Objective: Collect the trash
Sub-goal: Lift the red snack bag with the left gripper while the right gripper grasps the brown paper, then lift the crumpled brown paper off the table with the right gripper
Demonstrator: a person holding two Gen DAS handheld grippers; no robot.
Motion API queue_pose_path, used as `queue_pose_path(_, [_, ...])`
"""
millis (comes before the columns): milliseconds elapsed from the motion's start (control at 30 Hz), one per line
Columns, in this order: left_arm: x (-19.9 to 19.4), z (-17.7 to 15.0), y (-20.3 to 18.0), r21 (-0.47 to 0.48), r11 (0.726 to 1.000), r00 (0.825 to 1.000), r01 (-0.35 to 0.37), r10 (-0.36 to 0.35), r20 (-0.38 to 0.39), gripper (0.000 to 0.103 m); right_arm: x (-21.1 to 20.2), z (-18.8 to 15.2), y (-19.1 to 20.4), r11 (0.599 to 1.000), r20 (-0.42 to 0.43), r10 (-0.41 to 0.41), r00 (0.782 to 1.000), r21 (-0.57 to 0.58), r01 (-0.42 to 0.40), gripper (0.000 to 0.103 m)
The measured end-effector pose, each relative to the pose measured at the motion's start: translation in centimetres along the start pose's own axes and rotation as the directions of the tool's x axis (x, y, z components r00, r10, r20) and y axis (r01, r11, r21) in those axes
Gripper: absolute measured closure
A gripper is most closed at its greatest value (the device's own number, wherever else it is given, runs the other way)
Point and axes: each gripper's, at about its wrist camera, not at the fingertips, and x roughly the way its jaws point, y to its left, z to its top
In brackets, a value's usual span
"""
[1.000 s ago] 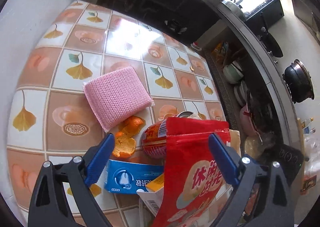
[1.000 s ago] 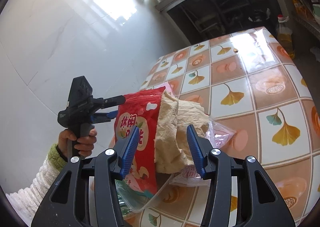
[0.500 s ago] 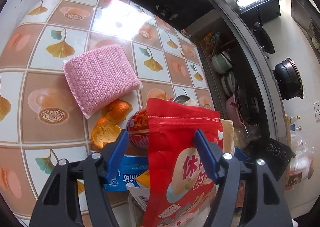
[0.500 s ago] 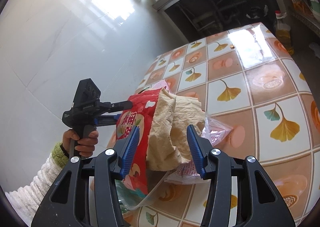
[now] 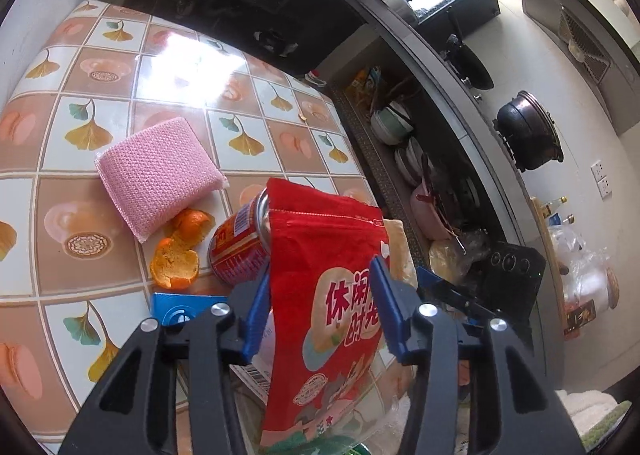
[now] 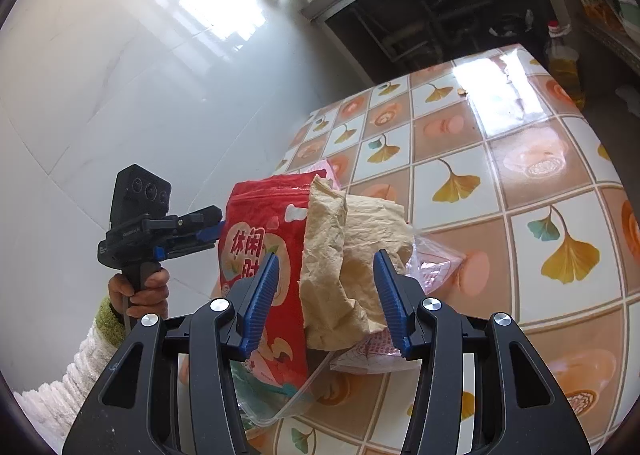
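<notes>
Landmark: red snack pouch [image 5: 332, 295], a glossy foil-plastic packet with white and yellow printed characters, standing upright with a torn, ragged top edge over a table [image 5: 100, 67] under a shiny cloth printed with ginkgo leaves in squares.

Left gripper [image 5: 320, 303]: black frame, ribbed blue pads. Jaws are closing, one pad on each side of the pouch's middle. The left pad sits at the pouch's edge; the right pad overlaps the front of the printed face. Firm pressing is not clear.

Right gripper [image 6: 326, 295]: jaws stand part-way apart around a crumpled tan paper wad [image 6: 348, 255], matte and creased, which leans against the pouch's right side. Whether the pads bite the paper cannot be told; the fold edges lie close to both pads.

Behind the paper, right of the pouch: a thin clear plastic bag [image 6: 432, 263] with pinkish print, wrinkled. Below the pouch, clear film is bunched.

Left of the pouch, in the left wrist view:
- red metal can [image 5: 240, 247], cylindrical, on its side, touching the pouch.
- orange peel [image 5: 176, 255], two curled pieces, pithy inside, just beside the can.
- pink sponge [image 5: 158, 171], a rectangular pad in a knit mesh cover, beyond the peel.
- blue carton [image 5: 180, 307], flat, glossy, below the can.

Person's hand [image 6: 140, 291] with a fuzzy white and green cuff grips the left tool's handle.
</notes>
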Motion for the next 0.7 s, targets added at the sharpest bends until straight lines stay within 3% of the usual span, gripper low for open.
queue_pose_path(333, [-0.4, -0.8, -1.4, 0.066, 0.996, 0.998, -0.058, 0.055, 0.037, 0.098, -0.2, 0.3, -0.1, 1.0, 0.015, -0.017, 1.0, -0.002, 0.017, 0.055])
queue_pose_path(533, [-2.3, -1.1, -2.4, 0.086, 0.996, 0.99, -0.018, 0.005, 0.143, 0.103, -0.3, 0.4, -0.2, 0.999, 0.031, -0.043, 0.999, -0.012, 0.043, 0.053])
queue_pose_path(700, [-5.3, -1.1, -2.5, 0.078, 0.996, 0.956, 0.045, -0.066, 0.284, 0.103, -0.4, 0.4, -0.1, 0.998, 0.033, -0.056, 0.998, -0.027, 0.057, 0.044])
